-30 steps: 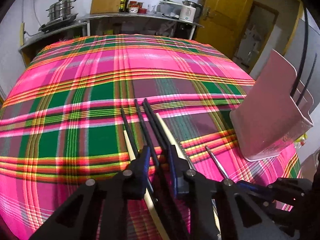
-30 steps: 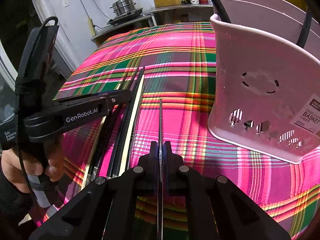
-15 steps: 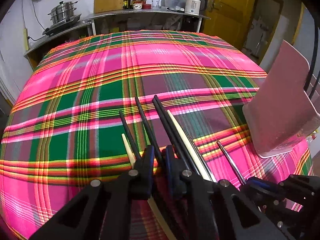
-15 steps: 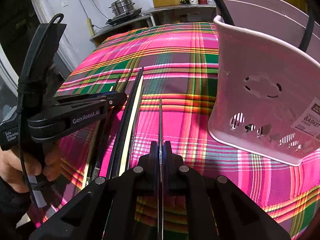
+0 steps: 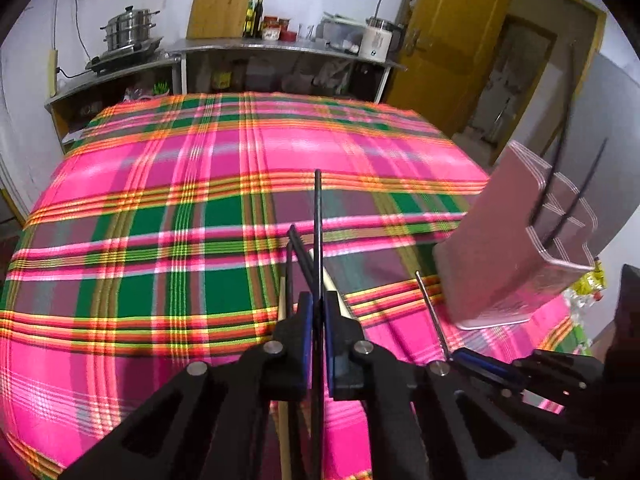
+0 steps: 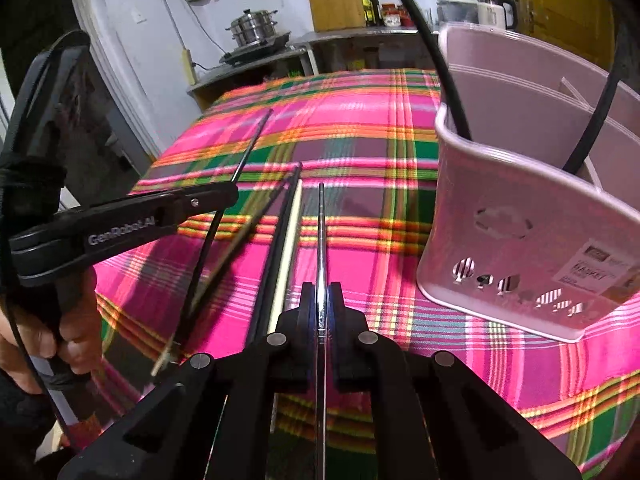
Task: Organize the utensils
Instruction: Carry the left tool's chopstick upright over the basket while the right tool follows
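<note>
My left gripper (image 5: 318,304) is shut on a black chopstick (image 5: 318,216) and holds it lifted off the plaid cloth; it also shows in the right wrist view (image 6: 250,144). My right gripper (image 6: 321,294) is shut on a metal chopstick (image 6: 321,232), seen from the left wrist view (image 5: 430,308) too. Several black chopsticks (image 5: 300,252) and a cream chopstick (image 6: 289,232) lie on the cloth between the grippers. A pink utensil basket (image 6: 532,216) stands to the right (image 5: 504,252) with two black chopsticks (image 5: 560,184) inside.
The table wears a pink and green plaid cloth (image 5: 180,208). A counter (image 5: 280,46) with a steel pot (image 5: 128,32), bottles and a kettle runs along the far wall. A yellow door (image 5: 452,40) is at the back right.
My left gripper closed on one black chopstick and lifted it off the cloth, tip raised. The right gripper stayed shut on the metal chopstick and rose slightly.
</note>
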### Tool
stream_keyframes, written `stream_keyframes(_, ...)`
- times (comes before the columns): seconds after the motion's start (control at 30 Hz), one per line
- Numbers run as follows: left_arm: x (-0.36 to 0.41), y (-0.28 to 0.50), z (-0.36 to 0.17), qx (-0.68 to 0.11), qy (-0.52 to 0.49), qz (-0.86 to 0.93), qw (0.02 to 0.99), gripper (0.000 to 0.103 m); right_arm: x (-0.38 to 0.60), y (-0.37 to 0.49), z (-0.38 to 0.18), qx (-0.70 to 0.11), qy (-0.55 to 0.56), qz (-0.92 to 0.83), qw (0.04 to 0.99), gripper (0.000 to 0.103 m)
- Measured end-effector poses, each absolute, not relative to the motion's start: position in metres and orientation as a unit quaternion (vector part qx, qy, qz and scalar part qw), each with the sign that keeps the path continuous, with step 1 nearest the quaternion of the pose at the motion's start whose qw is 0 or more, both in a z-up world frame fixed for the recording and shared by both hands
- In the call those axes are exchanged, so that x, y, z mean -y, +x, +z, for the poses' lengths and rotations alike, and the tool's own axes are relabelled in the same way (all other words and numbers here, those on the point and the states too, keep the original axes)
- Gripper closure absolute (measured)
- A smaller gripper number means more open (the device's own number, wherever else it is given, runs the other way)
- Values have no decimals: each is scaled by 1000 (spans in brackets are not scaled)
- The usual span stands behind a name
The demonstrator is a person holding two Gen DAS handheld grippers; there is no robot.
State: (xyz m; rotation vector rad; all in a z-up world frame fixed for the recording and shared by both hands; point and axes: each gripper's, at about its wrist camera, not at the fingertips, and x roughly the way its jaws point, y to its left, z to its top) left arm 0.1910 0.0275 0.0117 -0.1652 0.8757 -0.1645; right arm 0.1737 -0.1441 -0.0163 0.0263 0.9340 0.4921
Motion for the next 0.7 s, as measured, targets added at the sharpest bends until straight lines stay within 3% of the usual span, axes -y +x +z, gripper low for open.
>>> stream_keyframes(0.7, -24, 121, 104, -351, -91, -129, 923, 97, 171, 126, 65, -358, 40, 245, 900, 97)
